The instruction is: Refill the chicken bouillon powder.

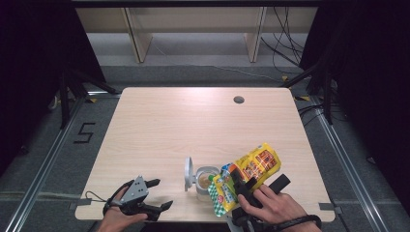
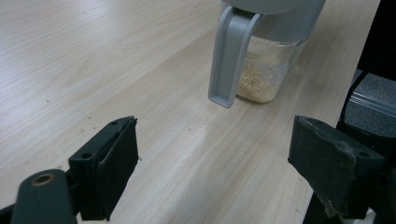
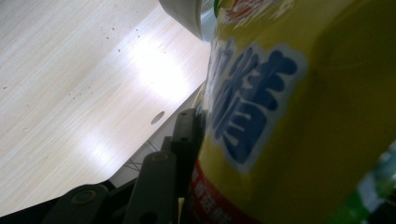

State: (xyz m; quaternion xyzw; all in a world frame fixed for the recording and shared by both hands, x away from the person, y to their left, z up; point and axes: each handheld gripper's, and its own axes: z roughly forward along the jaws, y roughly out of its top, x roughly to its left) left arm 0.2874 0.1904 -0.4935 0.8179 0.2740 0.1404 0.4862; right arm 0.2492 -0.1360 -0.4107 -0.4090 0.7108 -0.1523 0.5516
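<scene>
Right tool (image 1: pixel 243 186), lower right of the high view, was clamped on a yellow snack bag (image 1: pixel 246 175); in the right gripper view a jaw pressed flat against the bag's printed face. The bag's long axis ran from lower left to upper right, its lower end tipped toward the open clear jar (image 1: pixel 207 181) just left of it. Left tool (image 1: pixel 155 194), lower left, rested on the counter (image 1: pixel 159 125) with jaws wide and empty. The jar, partly filled with pale crumbs, stood ahead of it, grey lid (image 2: pixel 229 56) hanging beside.
</scene>
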